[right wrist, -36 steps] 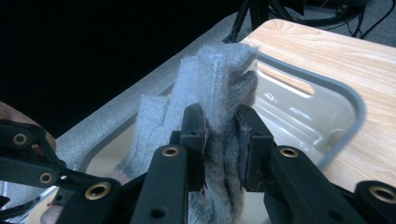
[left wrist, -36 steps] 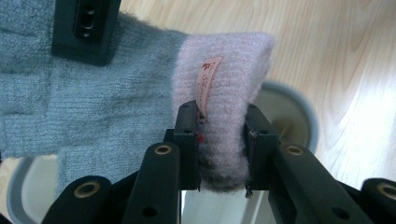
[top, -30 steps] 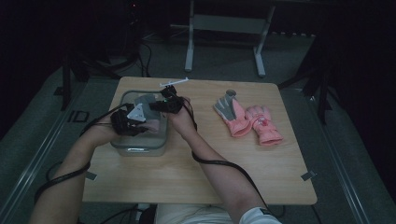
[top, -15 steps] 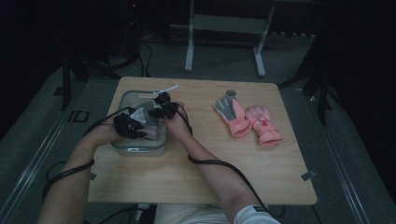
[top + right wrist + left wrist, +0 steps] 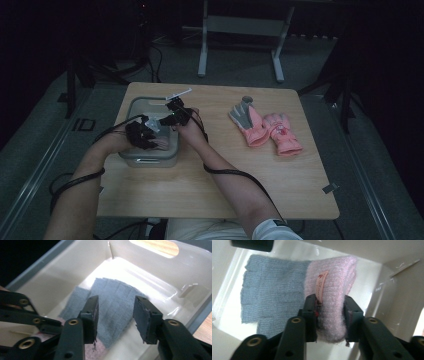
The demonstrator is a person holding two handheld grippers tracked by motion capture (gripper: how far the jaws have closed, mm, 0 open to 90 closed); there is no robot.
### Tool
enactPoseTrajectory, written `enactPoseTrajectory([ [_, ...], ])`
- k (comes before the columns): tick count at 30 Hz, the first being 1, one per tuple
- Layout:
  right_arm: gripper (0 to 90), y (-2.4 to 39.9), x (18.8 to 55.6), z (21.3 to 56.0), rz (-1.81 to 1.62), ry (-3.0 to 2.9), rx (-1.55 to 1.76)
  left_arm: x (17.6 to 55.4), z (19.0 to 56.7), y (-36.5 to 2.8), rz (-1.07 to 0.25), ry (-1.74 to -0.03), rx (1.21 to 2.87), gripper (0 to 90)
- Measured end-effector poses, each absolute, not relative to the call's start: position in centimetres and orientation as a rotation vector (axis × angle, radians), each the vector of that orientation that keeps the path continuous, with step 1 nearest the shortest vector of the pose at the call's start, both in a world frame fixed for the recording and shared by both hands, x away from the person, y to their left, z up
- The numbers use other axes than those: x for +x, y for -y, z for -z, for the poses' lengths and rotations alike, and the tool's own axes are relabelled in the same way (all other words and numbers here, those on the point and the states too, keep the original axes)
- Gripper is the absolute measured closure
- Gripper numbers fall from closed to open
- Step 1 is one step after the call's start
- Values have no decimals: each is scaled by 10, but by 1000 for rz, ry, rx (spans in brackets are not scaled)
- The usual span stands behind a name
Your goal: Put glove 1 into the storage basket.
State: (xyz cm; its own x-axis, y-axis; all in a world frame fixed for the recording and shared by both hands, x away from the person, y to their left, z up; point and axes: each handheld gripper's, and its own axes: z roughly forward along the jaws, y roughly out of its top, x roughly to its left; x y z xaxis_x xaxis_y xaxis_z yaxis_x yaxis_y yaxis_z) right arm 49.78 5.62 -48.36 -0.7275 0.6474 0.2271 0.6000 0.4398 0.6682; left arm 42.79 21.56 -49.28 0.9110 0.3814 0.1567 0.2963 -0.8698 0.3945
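Down inside the grey bin (image 5: 150, 157), a knitted glove (image 5: 287, 297) with a blue-grey finger part and a pink cuff lies on the white floor. The left gripper (image 5: 329, 315) reaches into the bin, its fingers pinching the pink cuff beside the small label, though they have just been opening a little. The right gripper (image 5: 116, 317) hangs above the blue-grey end in the bin, its fingers spread after just opening, nothing pressed between them. Right of the bin, a pair of pink gloves (image 5: 267, 129) lies on the table (image 5: 210, 200).

Dim room, grey floor (image 5: 45, 150), wooden table (image 5: 210, 195)
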Motion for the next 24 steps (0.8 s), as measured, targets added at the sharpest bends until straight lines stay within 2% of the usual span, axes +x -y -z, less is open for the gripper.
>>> enactPoseTrajectory([
  [2,524,-54,496,480,-1191,-2617,1128,428,492,-215,-288,-519,2704,578],
  [5,520,-49,494,476,-1210,-2610,1110,425,487,-218,-279,-588,2661,345],
  [9,530,-38,489,468,-1249,-2597,1095,420,478,-222,-290,-664,2591,165],
  [14,541,-27,483,459,-1278,-2592,1065,413,466,-218,-325,-655,2548,80],
  [24,557,10,465,437,-1328,-2557,973,402,444,-196,-329,-659,2417,49],
])
